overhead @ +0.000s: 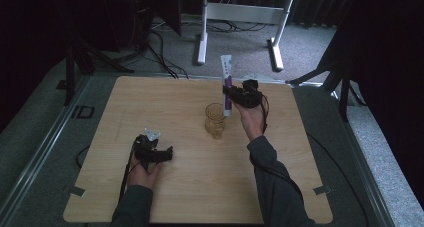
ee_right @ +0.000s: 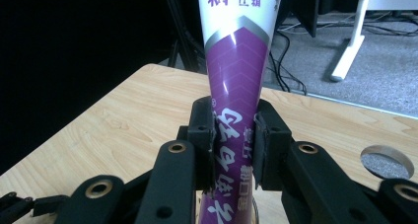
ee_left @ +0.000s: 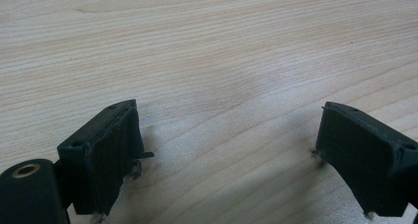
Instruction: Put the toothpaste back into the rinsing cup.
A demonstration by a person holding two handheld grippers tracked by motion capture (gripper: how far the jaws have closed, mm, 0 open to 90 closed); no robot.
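Right gripper [overhead: 231, 93]: held up over the far middle of the bench [overhead: 300, 187], its fingers [ee_right: 204, 135] clamped on the lower body of a toothpaste tube [overhead: 227, 82].

Tube: white at the top, purple below, standing nearly upright with its long axis vertical and the flat crimped end uppermost. In the right gripper view the tube [ee_right: 235, 81] rises straight out between the two fingers, and its lower end drops out of sight below the frame.

Glass [overhead: 215, 120]: a clear tumbler standing upright on the bench, just on the person's side of the tube and slightly to the left of it.

Key relation: from the high view the tube's lower end sits at, or just beyond, the far rim of the glass. Whether the tip is already inside the mouth or only next to it I cannot tell. If the tube is meant to go into the glass, I judge the remaining move to be short and mostly downward, and the right hand is plainly the nearer one.

Left gripper [overhead: 170, 151]: low over the near left of the bench, well apart from the glass. Its fingers [ee_left: 106, 155] stand wide apart with nothing but bare wood grain between them.

Views compared: the high view gives the glass and both hands in relation. The right gripper view gives the grip itself and the printed lettering, plus a round cable hole [ee_right: 387, 161] in the bench.
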